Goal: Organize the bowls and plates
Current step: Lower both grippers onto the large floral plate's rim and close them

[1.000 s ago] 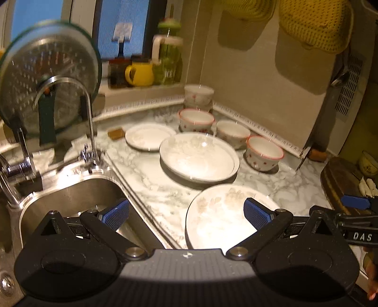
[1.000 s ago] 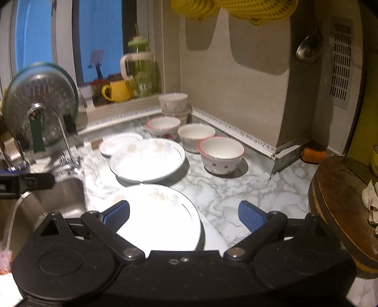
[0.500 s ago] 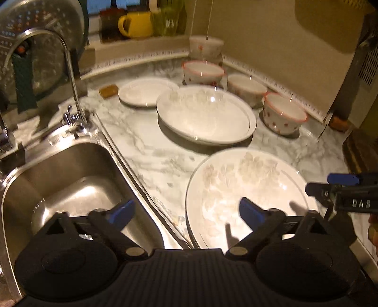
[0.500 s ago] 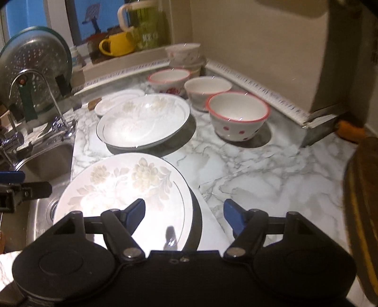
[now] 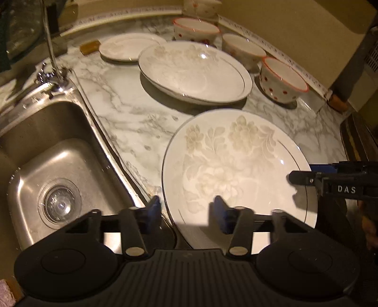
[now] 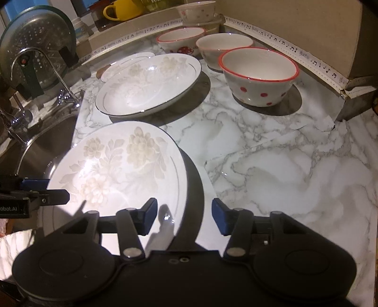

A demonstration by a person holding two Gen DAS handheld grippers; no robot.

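Note:
A white floral plate [image 5: 236,165] lies on the marble counter at its front edge; it also shows in the right wrist view [image 6: 118,170]. My left gripper [image 5: 186,215] is open, its fingers straddling the plate's left rim. My right gripper [image 6: 184,217] is open, its fingers straddling the plate's right rim. Behind lie a large oval dish [image 5: 193,70], a small plate [image 5: 130,47] and three red-rimmed bowls, the nearest polka-dotted [image 6: 259,75]. More bowls are stacked at the back [image 6: 200,14].
A steel sink [image 5: 54,170] with a faucet [image 5: 50,47] lies left of the plate. A strainer lid [image 6: 35,47] stands behind the faucet. A yellow mug [image 6: 122,9] sits on the sill. A wooden board [image 5: 359,141] lies at the right.
Both grippers have dropped down and forward to the floral plate. Their jaws have narrowed from wide open and now straddle its opposite rims.

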